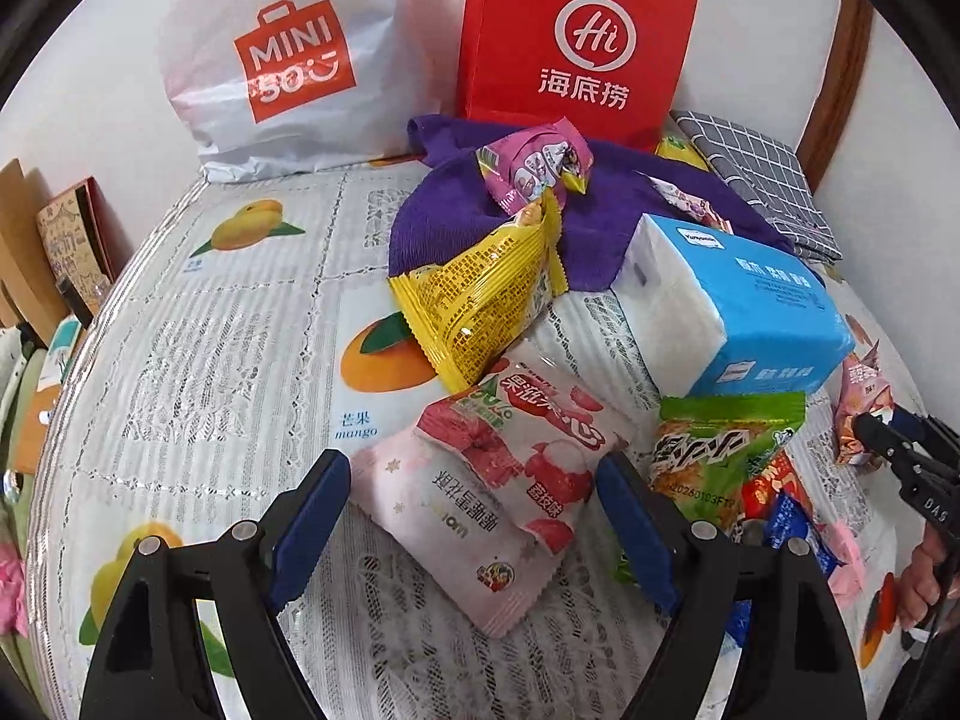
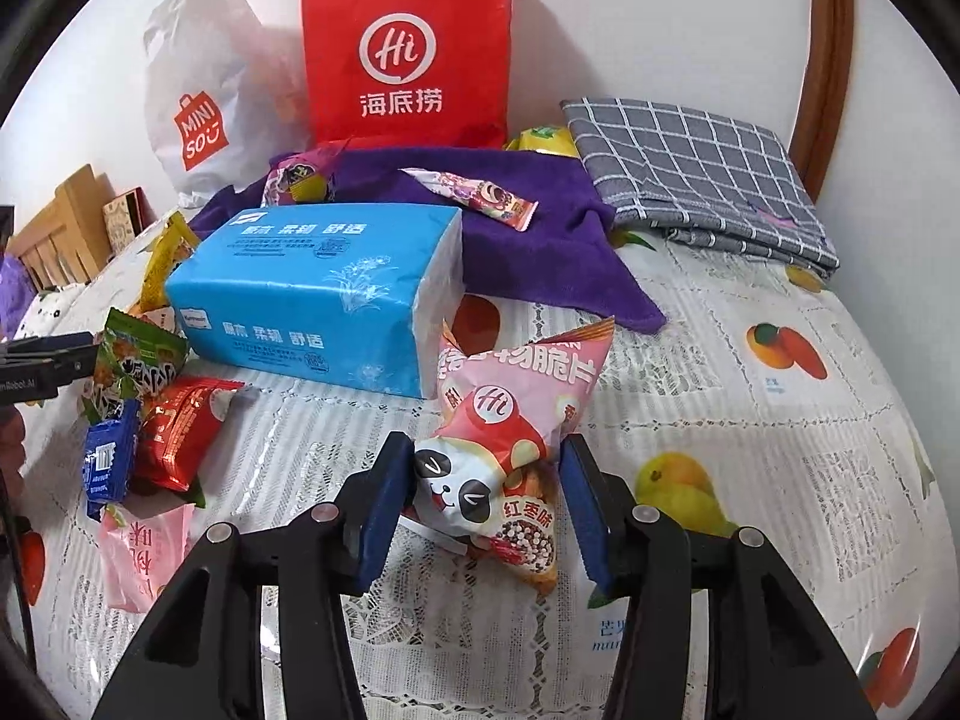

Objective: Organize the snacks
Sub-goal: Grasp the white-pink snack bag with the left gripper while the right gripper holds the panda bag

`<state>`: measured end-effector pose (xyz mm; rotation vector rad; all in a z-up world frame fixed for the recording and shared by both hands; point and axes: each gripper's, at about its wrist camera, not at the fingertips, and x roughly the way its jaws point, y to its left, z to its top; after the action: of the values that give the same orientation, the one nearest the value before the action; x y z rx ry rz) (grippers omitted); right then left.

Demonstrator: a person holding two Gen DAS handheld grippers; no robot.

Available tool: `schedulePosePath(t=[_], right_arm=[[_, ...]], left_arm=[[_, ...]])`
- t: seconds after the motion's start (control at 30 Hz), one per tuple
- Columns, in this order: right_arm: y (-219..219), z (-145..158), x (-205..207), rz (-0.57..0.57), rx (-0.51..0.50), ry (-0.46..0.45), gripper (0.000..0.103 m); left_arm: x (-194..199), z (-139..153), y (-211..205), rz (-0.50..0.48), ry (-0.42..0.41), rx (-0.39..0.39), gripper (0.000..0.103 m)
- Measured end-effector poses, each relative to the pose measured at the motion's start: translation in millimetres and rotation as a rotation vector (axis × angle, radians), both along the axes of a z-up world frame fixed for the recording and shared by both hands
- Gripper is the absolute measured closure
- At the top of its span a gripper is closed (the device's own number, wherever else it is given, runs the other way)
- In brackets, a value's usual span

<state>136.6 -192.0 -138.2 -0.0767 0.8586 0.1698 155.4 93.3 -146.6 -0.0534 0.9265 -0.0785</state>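
Our left gripper stands released over two overlapping pink packets, pads clear of them. Our right gripper straddles the panda pouch; we cannot tell whether its pads press on it. Behind lie more snacks beside the tissue pack, then a purple cloth and red bag.

Snack packets strewn on tablecloth

snack packets left of tissue pack
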Motion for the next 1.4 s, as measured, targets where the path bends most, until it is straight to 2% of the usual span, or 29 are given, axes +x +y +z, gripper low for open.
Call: schedulePosePath(t=[0.07,0.23,0.27,0.4,0.57,0.7,0.87,1.03,1.4], right_arm=[[-1,-1,2,-0.001,0.01,0.01,0.052],[-12,-12,12,-0.014,0.086,0.091,0.052],[-14,-13,13,-0.018,0.103,0.099,0.052],[-13,-12,12,-0.016,0.097,0.098,0.052],[-9,-12,12,-0.011,0.079,0.103,0.05],[-8,-11,12,-0.011,0.077,0.106,0.05],[-9,-10,12,-0.008,0.09,0.106,0.052],[-9,-10,11,-0.007,0.088,0.104,0.053],[-8,-11,12,-0.008,0.083,0.105,0.053]], left_arm=[[-1,-3,-4,-0.003,-0.002,0.022,0.02],[-1,-1,-2,-0.003,-0.007,0.017,0.02],[-1,0,-3,-0.005,-0.01,0.022,0.023],[-2,2,-15,-0.037,-0.018,0.068,0.031],[4,3,-22,-0.052,-0.014,0.075,0.032],[5,3,-23,-0.063,-0.008,0.061,0.04],[1,5,-30,-0.094,-0.019,0.079,0.064],[0,6,-34,-0.105,-0.025,0.092,0.069],[-5,11,-28,-0.106,-0.053,0.029,0.073]])
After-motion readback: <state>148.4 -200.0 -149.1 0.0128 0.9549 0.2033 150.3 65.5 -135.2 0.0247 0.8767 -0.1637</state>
